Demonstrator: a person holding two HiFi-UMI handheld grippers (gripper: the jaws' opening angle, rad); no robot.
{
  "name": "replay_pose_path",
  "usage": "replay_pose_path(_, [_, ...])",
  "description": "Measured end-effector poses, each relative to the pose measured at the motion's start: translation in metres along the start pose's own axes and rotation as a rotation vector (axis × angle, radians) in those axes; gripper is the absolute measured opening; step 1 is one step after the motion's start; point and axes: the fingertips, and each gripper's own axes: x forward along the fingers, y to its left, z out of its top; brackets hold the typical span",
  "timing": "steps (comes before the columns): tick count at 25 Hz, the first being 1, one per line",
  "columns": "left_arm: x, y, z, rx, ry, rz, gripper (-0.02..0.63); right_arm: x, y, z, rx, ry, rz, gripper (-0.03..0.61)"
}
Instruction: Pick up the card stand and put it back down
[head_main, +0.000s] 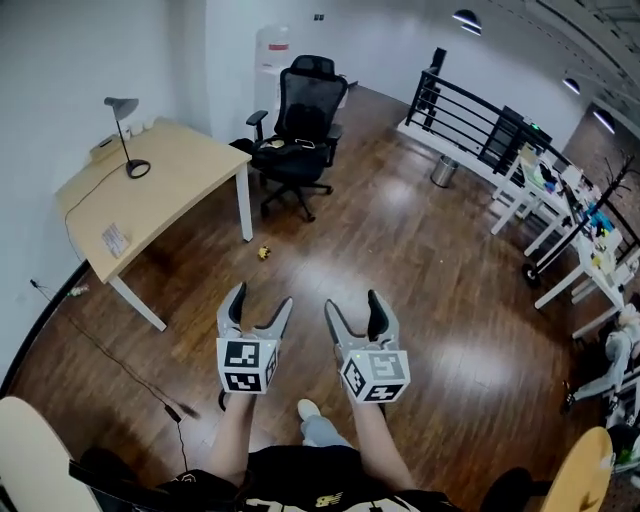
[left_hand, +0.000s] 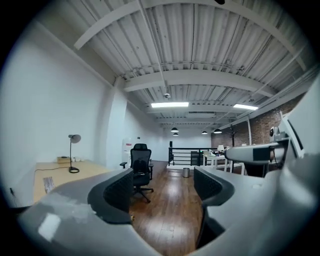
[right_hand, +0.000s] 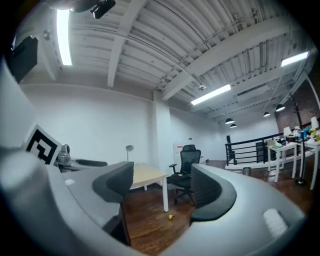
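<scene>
Card stand (head_main: 115, 240) work has not begun, we judge; lifting and setting down both remain. Our pale wooden tabletop (head_main: 185, 168) carries what looks like that small white card near its front edge. Our grey left gripper (head_main: 262, 297) and right gripper (head_main: 352, 300) hover well apart from it, both spread and empty.

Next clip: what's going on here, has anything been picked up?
Nothing is being handled. A person stands on the wooden floor holding the left hand-held gripper and the right hand-held gripper out in front, both with jaws apart and empty. Ahead to the left is a light desk with a lamp and a small white card-like item near its front corner, possibly the card stand, untouched. A black office chair stands beyond the desk.
</scene>
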Motion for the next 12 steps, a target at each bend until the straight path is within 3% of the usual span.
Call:
replay_pose_path(6, [0.024, 0.045, 0.025, 0.032, -0.039, 0.211, 0.394, 0.091, -0.006, 0.020, 0.024, -0.039, 0.190, 0.348])
replay_pose_path(12, [0.001, 0.112, 0.021, 0.025, -0.031, 0.478, 0.394, 0.167, 0.042, 0.004, 0.050, 0.000, 0.449, 0.345])
